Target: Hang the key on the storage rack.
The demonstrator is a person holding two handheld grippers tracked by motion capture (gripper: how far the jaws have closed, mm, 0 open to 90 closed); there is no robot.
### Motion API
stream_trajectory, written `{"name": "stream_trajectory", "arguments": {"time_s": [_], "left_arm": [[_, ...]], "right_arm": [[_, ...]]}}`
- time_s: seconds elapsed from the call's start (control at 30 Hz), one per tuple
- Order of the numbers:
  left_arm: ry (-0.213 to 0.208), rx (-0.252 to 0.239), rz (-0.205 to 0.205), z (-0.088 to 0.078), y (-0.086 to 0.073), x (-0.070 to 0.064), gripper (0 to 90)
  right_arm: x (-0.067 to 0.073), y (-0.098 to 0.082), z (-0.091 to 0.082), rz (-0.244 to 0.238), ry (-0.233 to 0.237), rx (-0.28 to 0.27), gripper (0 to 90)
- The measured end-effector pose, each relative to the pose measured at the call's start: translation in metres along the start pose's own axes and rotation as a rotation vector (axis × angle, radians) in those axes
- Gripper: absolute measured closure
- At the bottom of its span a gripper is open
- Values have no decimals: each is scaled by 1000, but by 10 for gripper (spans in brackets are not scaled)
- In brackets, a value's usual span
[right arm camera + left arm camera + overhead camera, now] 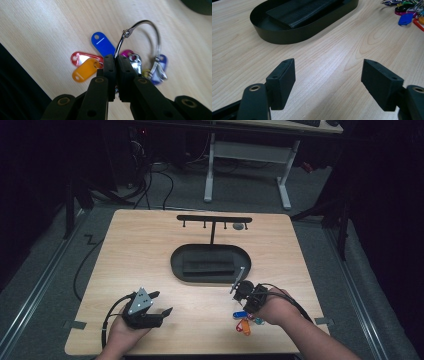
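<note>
- In the right gripper view the right gripper (116, 62) has its two black jaws pressed together on the silver metal key ring (150, 32), whose loop arcs up beyond the pads.
- The same view shows coloured plastic key tags fanned on the wood under the ring: a blue tag (102, 43), a red tag (77, 57), an orange tag (83, 71), plus a magenta and a purple one, partly hidden by keys.
- The high view places the bunch near the front right of the light wooden table (140, 250), just in front of the right gripper (239, 287); the ring is too small to make out there.
- The left gripper (328, 82) has its jaws wide apart over bare wood, holding nothing.
- The oval black tray (177, 262) with a dark folded pad sits mid-table, between the grippers and the black T-shaped hook rack (214, 219) behind it.
- Bare wood lies between the two hands; the front edge is close behind the tags.
</note>
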State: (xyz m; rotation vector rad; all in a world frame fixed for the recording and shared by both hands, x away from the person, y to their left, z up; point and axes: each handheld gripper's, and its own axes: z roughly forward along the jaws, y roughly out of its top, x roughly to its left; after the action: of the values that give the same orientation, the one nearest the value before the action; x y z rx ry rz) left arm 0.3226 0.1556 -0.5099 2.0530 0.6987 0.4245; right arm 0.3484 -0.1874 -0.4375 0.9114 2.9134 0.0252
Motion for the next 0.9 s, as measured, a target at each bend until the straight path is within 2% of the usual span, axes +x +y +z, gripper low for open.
{"name": "stream_trajectory", "arguments": {"time_s": [0.07, 0.23, 0.37, 0.67, 0.9], "left_arm": [[0, 1, 1, 0, 0, 0, 280], [-1, -5, 3, 1, 0, 0, 290], [-2, -2, 7, 2, 0, -1, 290], [-1, -5, 8, 1, 0, 1, 290], [2, -6, 10, 2, -1, 1, 289]], "right_arm": [[-2, -3, -10, -6, -21, -8, 872], [-10, -8, -33, -30, -39, -20, 875], [-16, -12, -53, -4, -41, -55, 876], [-23, -17, -78, 20, -58, -71, 876], [-30, -17, -90, 20, -51, -49, 877]]}}
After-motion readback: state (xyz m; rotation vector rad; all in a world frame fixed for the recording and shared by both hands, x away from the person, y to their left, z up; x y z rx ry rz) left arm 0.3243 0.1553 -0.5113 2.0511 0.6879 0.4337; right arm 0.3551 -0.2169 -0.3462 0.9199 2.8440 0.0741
